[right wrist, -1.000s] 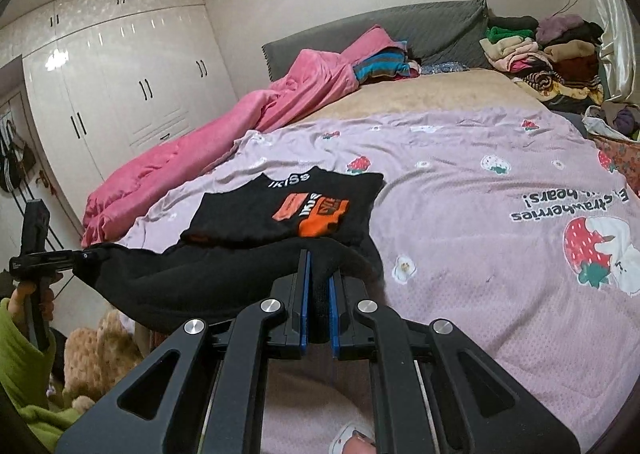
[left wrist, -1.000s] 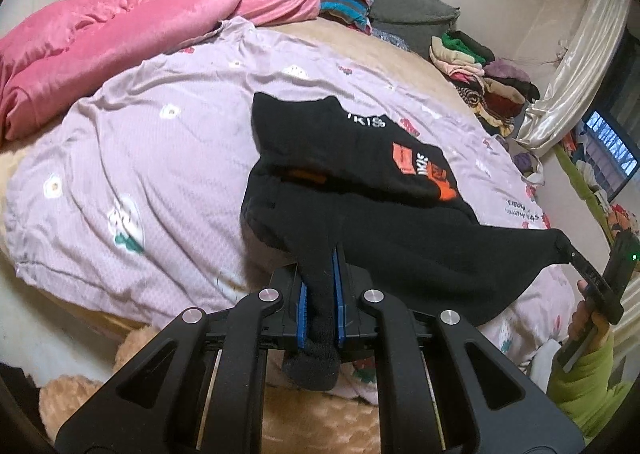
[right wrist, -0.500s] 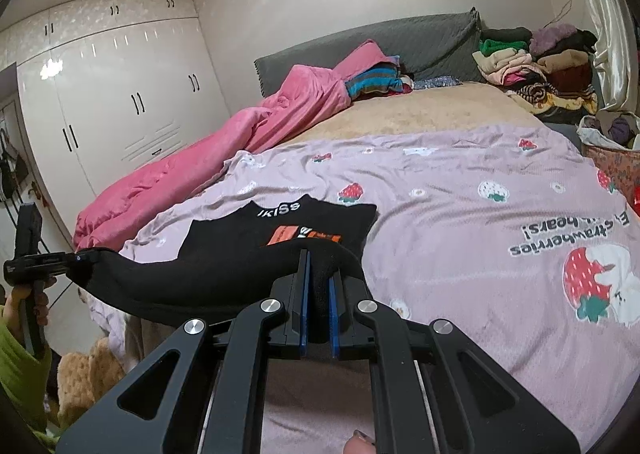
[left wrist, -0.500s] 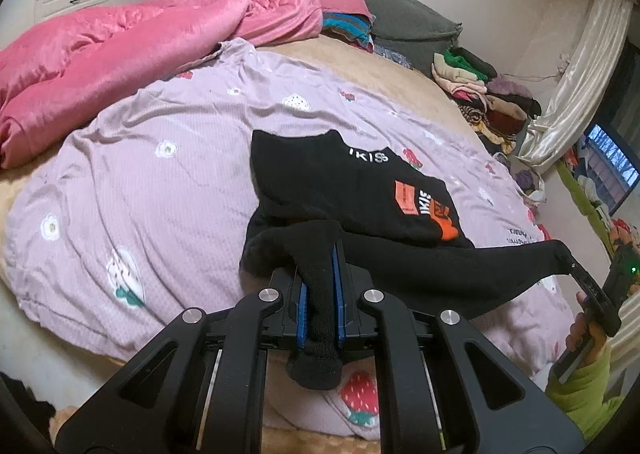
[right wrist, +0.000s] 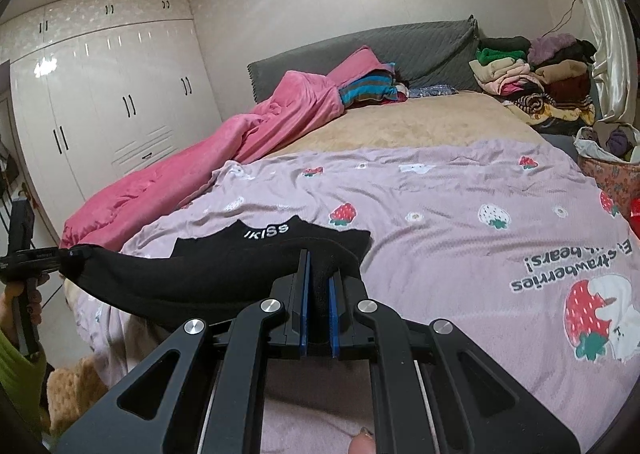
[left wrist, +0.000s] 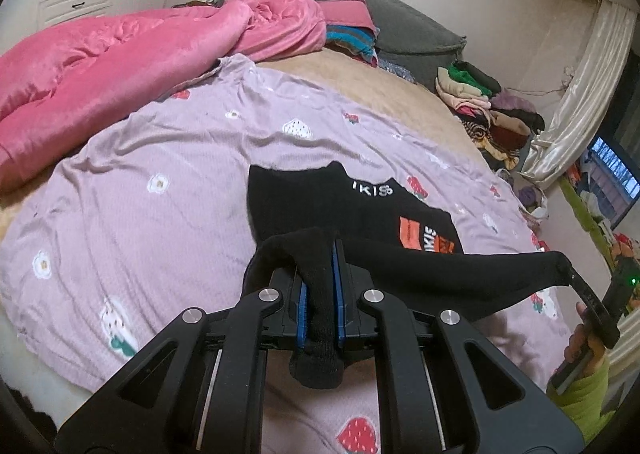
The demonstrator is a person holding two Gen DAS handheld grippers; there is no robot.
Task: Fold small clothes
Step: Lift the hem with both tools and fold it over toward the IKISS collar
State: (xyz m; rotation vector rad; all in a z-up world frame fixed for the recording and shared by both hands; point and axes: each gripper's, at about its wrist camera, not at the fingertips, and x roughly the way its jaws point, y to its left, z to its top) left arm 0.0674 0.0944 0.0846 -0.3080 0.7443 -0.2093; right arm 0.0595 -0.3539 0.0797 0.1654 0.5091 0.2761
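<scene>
A small black garment (left wrist: 332, 206) with white "IKISS" lettering and an orange patch lies on the lilac strawberry sheet (left wrist: 160, 174). Its near edge is lifted and stretched taut between both grippers. My left gripper (left wrist: 319, 286) is shut on one corner of that edge, with cloth hanging out below the jaws. My right gripper (right wrist: 318, 294) is shut on the other corner. The garment shows in the right wrist view (right wrist: 224, 274), with the left gripper (right wrist: 60, 254) at the far left. The right gripper (left wrist: 572, 274) shows at the right of the left wrist view.
A pink blanket (left wrist: 120, 58) lies along the far left of the bed. A grey headboard (right wrist: 400, 50) is behind. Stacked folded clothes (right wrist: 532, 74) sit at the far right corner. A basket (right wrist: 612, 162) stands beside the bed. White wardrobes (right wrist: 100, 102) line the left wall.
Both grippers have lifted the garment's near edge and carried it forward over the rest of the garment, so more of the lying part is covered. Both stay shut on the cloth.
</scene>
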